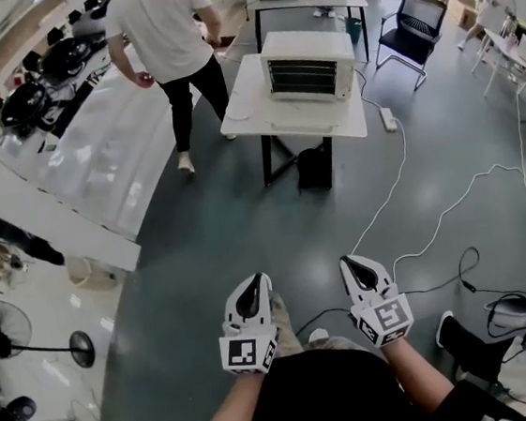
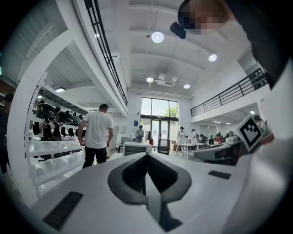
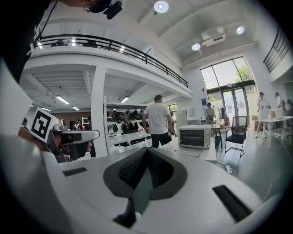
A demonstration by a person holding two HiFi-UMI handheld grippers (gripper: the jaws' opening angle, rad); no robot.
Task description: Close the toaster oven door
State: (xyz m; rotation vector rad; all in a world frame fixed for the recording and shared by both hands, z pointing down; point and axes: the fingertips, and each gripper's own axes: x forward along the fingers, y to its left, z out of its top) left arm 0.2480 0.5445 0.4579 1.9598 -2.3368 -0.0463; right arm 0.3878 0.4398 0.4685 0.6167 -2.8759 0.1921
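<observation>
The white toaster oven [image 1: 308, 63] stands on a white table [image 1: 261, 111] far ahead of me; its racks show through the front. It shows again in the right gripper view, toaster oven [image 3: 194, 136], small and distant, with a flat panel low at its front that may be the door folded down. It also shows far off in the left gripper view, toaster oven [image 2: 136, 147]. Both grippers hang close to my body, well short of the table. The left gripper [image 1: 252, 280] [image 2: 146, 155] is shut and holds nothing. The right gripper [image 1: 352, 263] [image 3: 147, 150] is also shut and holds nothing.
A person in a white shirt [image 1: 163, 37] walks left of the table. A black bag [image 1: 315, 166] sits under it. A power strip [image 1: 388, 120] and white cables [image 1: 406, 226] trail over the floor on the right. A black chair [image 1: 416, 22] stands beyond. A long white counter [image 1: 71, 179] runs along the left.
</observation>
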